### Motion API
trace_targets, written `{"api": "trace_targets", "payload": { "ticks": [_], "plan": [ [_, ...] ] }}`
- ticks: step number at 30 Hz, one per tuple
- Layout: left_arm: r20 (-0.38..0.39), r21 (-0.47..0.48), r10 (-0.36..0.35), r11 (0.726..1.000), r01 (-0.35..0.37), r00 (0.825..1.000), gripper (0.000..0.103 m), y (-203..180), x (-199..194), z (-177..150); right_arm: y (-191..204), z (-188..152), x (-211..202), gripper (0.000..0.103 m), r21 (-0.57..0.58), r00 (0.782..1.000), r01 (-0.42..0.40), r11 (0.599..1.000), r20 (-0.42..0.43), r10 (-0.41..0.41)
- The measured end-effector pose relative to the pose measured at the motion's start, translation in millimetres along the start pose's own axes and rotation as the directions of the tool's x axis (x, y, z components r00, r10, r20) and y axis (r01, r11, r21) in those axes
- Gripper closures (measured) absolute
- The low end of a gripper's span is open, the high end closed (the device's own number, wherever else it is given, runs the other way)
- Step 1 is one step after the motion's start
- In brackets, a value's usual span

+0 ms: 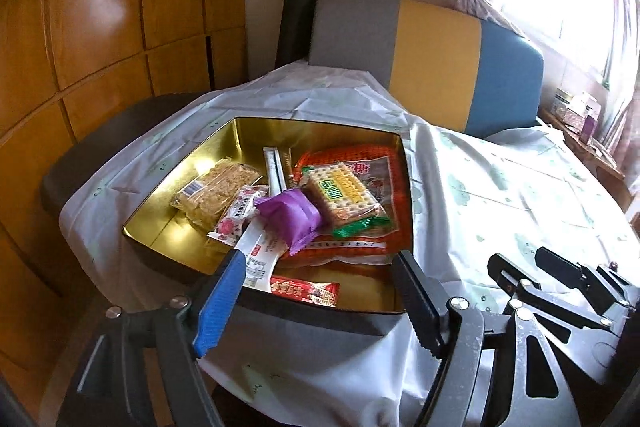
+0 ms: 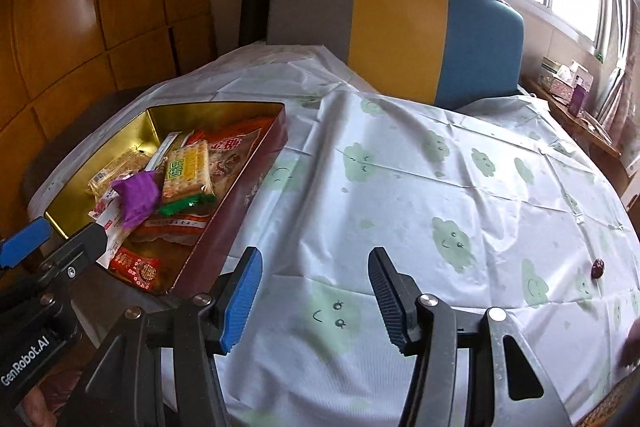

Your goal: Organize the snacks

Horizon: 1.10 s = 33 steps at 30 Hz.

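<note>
I see left gripper spread over snack tin at table's left edge; right gripper spread above tablecloth.

Tins: one gold-lined tin on the cloth.
Purple packets: one purple packet, lying on top of the heap.
Cracker packs: one green-edged cracker pack.
Large orange bags: one orange bag under the crackers.
Pale noodle-like blocks: one clear-wrapped block.
Pink-and-white wrappers: one pink wrapper.
White stick sachets: one white sachet; a longer white pack makes two slim white items.
Red wrapped bars: one red bar.
Small dark sweets outside the tin: one dark sweet.
Grippers: two, left gripper and right gripper, both with jaws apart.
Chairs: one striped chair.
</note>
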<state>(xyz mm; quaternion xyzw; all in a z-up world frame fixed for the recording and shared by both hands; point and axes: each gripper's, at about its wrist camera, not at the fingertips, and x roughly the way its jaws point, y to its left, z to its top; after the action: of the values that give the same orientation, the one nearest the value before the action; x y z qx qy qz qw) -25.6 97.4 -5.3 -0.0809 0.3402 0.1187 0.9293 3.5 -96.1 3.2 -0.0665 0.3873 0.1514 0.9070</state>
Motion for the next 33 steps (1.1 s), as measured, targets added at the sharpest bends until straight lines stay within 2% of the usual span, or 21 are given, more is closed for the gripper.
{"api": "trace_targets", "payload": {
  "ticks": [33],
  "plan": [
    [0.004,-0.065,0.037,0.997,-0.037,0.999,0.026,20.1,-1.9,3.9,15.2,-7.8,-2.1,0.047,-0.052,1.0,-0.017,0.999,0.0,0.018]
  ]
}}
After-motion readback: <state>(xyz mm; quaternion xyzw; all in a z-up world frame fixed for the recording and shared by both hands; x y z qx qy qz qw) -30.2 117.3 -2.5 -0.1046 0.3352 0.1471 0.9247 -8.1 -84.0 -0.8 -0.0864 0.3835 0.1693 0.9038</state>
